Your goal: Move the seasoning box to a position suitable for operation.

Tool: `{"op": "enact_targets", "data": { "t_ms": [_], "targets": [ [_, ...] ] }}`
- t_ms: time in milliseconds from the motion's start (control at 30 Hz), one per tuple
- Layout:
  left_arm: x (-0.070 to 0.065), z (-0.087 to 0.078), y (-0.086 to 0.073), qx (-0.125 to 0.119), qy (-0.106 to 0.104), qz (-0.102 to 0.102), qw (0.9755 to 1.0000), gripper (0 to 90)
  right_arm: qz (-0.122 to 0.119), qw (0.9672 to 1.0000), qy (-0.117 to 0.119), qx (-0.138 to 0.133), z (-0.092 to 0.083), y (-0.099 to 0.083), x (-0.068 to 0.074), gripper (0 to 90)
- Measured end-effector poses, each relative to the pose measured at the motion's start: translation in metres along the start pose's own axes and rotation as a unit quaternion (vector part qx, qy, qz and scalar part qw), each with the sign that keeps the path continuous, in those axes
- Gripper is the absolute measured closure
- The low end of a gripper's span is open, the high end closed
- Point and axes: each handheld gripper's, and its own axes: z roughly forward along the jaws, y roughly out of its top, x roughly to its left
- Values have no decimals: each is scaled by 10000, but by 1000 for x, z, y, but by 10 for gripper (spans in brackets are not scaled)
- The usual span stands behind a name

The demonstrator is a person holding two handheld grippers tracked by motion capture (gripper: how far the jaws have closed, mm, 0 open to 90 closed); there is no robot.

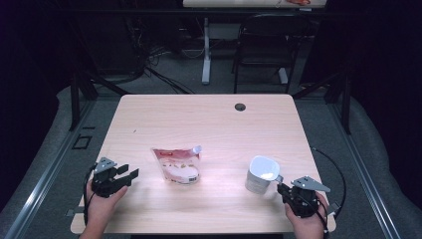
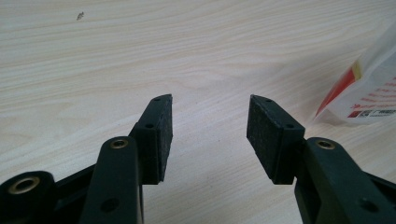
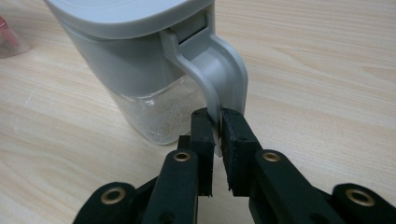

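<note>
A white lidded jug (image 1: 261,175) with a clear lower body stands at the table's right front; in the right gripper view the jug (image 3: 140,70) looms close with its grey handle (image 3: 224,79) toward me. My right gripper (image 1: 284,189) (image 3: 217,128) is shut on the lower end of that handle. A red and white spouted pouch (image 1: 177,166) lies flat at the table's middle front; its edge, the pouch (image 2: 369,88), shows at the right of the left gripper view. My left gripper (image 1: 130,175) (image 2: 210,135) rests open on the table, left of the pouch, with nothing between its pads.
The pale wooden table (image 1: 209,119) has a dark cable hole (image 1: 240,107) near its far edge. A black chair (image 1: 268,45) and a white desk leg (image 1: 206,50) stand beyond it. A cable (image 1: 338,174) trails off the right gripper past the table's edge.
</note>
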Motion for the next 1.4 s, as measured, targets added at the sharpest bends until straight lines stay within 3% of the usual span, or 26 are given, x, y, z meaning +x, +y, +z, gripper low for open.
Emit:
{"op": "enact_targets", "data": {
  "t_ms": [300,400,500,767,900,1133,1400],
  "targets": [
    [0,0,0,1,-18,9,10000,509,-100,9999,80,39,-8,-5,4,849],
    [-1,0,0,5,-21,8,10000,509,-136,9995,271,9,-10,-7,7,853],
    [0,0,0,26,-16,12,10000,509,-245,9995,208,-69,-13,-7,11,850],
    [0,0,-1,82,-24,19,10000,509,-121,9988,311,-355,-26,-6,10,799],
    [0,0,-1,87,-27,23,10000,509,-35,9989,168,-445,-29,1,8,739],
    [0,-1,-1,70,-26,2,10000,509,122,9994,199,-266,-30,10,-1,710],
    [0,0,-1,83,-32,4,10000,508,-12,9992,377,-128,-33,28,-6,715]
  ]
}}
